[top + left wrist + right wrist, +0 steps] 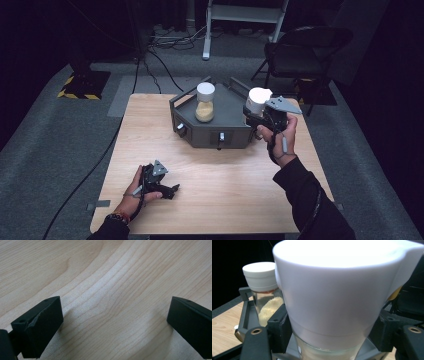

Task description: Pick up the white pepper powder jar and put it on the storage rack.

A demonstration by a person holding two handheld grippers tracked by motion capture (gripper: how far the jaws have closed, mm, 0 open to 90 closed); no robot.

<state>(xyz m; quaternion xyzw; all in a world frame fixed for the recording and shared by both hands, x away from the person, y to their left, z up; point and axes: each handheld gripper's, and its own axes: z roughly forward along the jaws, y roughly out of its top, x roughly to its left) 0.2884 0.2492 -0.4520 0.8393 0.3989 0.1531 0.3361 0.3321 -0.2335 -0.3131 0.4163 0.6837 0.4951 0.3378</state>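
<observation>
White plastic caps both jars. The one in my right gripper (256,114) is a glass jar with a flip-top lid (258,96), and I hold it at the right end of the dark grey rack (227,131), which sits at the middle of the table's (210,200) far edge. In the right gripper view my two black jaws press against this jar's (342,302) sides just under the lid; the glass beneath is pale and cloudy, and I cannot make out what it holds, since the lid blocks most of the body and the bottom is cut off by the frame.

A second jar (205,102) stands upright in the rack, toward its left side, well apart from the one I grip. It has a round white screw cap, and a yellowish-tan powder or grain lies heaped in its lower half. In the right gripper view this jar (263,293) is partly hidden behind a rack post.

My left gripper (167,190) rests near the table's near-left corner, lying low on the wood. In the left gripper view its jaws stand wide apart with bare wood grain between them, gripping nothing.

Two small knobs show on the rack's front face; their detail is too small to read.
</observation>
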